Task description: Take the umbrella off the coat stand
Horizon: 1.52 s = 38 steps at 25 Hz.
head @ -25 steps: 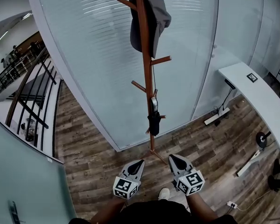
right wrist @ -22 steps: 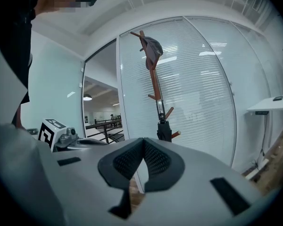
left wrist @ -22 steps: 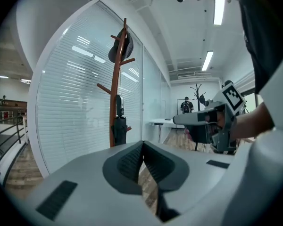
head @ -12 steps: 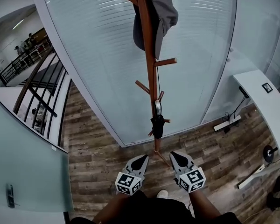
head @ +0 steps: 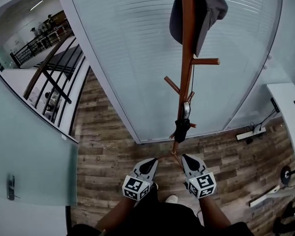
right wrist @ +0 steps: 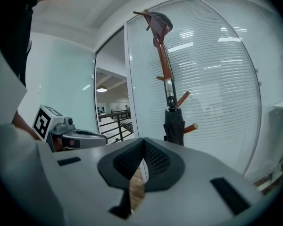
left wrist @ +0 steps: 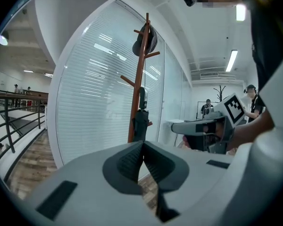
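Black umbrella (head: 182, 130), reddish-brown coat stand (head: 186, 77)

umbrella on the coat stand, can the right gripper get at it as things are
Probably yes, though not yet. The umbrella hangs low on the coat stand, ahead of the right gripper, with nothing between them. But the jaws are shut, so they must open first.

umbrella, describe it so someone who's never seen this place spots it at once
In front of the glass wall with blinds stands a tall wooden coat stand. Low on its pole hangs the umbrella, folded, slim and black, unlike the grey garment draped over the top.
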### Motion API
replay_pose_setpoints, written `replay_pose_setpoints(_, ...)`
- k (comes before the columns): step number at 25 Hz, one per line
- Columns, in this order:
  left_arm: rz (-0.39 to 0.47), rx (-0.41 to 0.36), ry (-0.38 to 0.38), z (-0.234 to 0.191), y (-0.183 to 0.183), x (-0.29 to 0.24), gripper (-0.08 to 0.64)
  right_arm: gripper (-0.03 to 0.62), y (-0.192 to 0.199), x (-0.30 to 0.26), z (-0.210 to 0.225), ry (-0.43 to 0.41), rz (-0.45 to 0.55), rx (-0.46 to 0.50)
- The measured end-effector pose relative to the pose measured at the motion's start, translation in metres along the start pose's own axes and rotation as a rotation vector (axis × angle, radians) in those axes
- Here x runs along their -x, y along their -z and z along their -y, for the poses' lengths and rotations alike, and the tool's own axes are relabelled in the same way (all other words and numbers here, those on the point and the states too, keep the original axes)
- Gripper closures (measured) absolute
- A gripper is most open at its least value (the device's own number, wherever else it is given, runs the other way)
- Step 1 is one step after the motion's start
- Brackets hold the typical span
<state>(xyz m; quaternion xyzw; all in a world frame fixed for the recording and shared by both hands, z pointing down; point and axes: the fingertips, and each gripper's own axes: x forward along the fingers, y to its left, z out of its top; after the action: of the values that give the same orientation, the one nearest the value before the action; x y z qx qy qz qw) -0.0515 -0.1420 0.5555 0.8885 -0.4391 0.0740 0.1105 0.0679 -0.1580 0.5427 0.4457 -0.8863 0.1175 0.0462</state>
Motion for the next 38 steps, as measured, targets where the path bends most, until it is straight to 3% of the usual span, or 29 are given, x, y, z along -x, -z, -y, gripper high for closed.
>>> replay_pose_setpoints(5,-0.01,0.021,-0.035,-0.024,0.004,-0.002,0.546,0.584,0.01,-0.024,0.018,0.084,-0.05,0.029)
replay_pose_setpoints(11,-0.041,0.044,-0.063,-0.045,0.022,-0.006,0.546,0.584,0.013,-0.039,0.037,0.183,-0.027,0.054)
replay_pose_setpoints(15,-0.062,0.051,-0.063,-0.05,0.031,-0.009,0.546,0.465,0.019,-0.047,0.05,0.21,-0.046,0.038)
replay_pose_setpoints(23,-0.083,0.06,-0.047,-0.054,0.035,-0.022,0.546,0.328,0.03,-0.085,0.073,0.226,-0.079,0.035)
replay_pose_setpoints(28,-0.098,0.06,-0.043,-0.059,0.039,-0.023,0.546,0.292,0.034,-0.107,0.085,0.257,-0.079,0.019)
replay_pose_setpoints(38,-0.132,0.062,-0.052,-0.076,0.045,-0.017,0.546,0.29,0.039,-0.135,0.095,0.286,-0.078,-0.02)
